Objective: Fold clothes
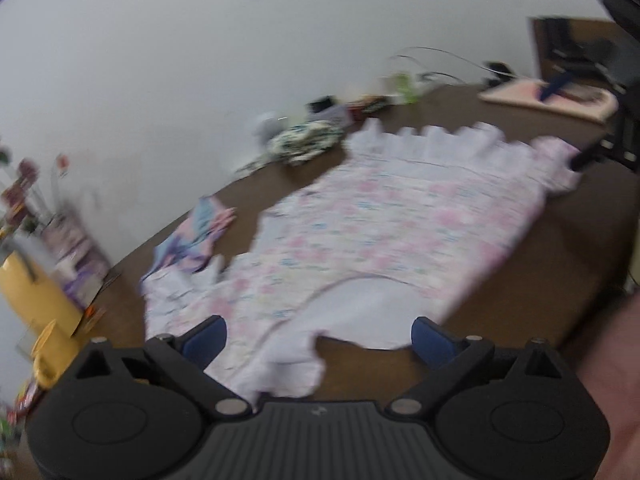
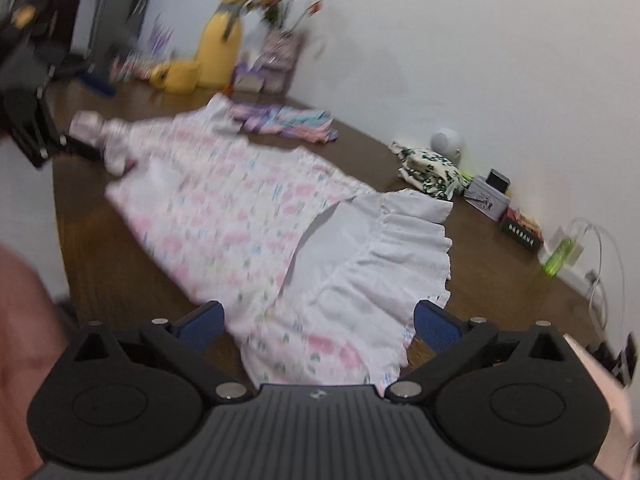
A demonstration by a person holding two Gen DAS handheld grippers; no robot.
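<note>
A white dress with a pink floral print [image 1: 380,220] lies spread flat on the brown table [image 1: 560,240]; it also shows in the right wrist view [image 2: 240,208]. My left gripper [image 1: 320,338] is open over the dress's neck end, blue fingertips [image 1: 204,336] apart. My right gripper [image 2: 320,326] is open over the ruffled white hem [image 2: 400,248]. In the left wrist view the right gripper [image 1: 588,156] appears at the far hem end. In the right wrist view the left gripper [image 2: 76,146] appears at the far sleeve. Both views are motion-blurred.
A folded pastel garment [image 2: 288,124] and a green-patterned folded cloth [image 2: 428,168] lie near the wall. A yellow jug [image 2: 220,52], yellow cup [image 2: 176,76], flowers, small boxes [image 2: 488,196], a green bottle [image 2: 558,258] and cables line the table's back edge.
</note>
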